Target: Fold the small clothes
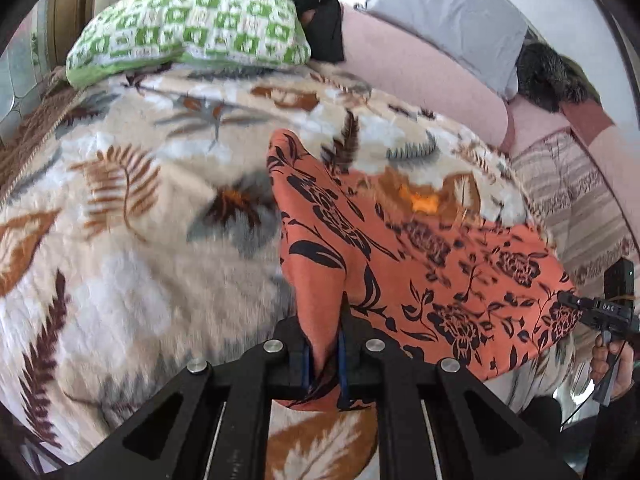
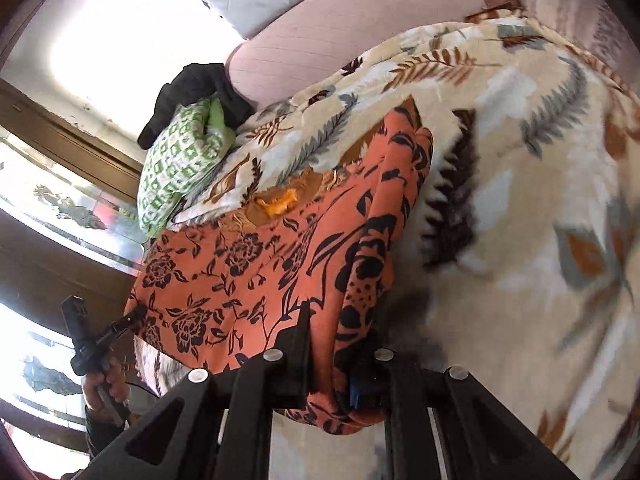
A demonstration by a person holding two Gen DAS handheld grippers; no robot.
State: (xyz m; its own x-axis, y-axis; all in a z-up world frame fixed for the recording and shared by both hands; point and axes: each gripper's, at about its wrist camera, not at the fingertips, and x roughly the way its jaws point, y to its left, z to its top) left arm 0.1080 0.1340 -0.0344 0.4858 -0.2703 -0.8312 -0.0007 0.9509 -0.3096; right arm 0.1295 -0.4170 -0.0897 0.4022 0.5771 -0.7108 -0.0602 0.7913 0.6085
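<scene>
two grippers are clamped on the same orange cloth [image 1: 436, 264], one at each near corner. the left gripper [image 1: 325, 356] has its jaws pressed together on a bunched fold of the cloth, and the right gripper [image 2: 334, 376] is pinched on a thicker roll of it. the cloth hangs stretched between them just above the leaf-print blanket [image 1: 132, 216], its far edge trailing on the blanket. a green pillow [image 1: 192, 30] lies well beyond the cloth's far edge, with a dark garment [image 1: 320, 12] behind it.

the main risk is a slip: the left grip looks thin, perhaps only one layer, though blur makes that hard to judge, so a quick pull could tug the corner free and spoil the fold. the right gripper holds a wad, which may leave a lumpy, crooked edge when the cloth is laid down. the fuzzy blanket could also drag the trailing edge and wrinkle it.
</scene>
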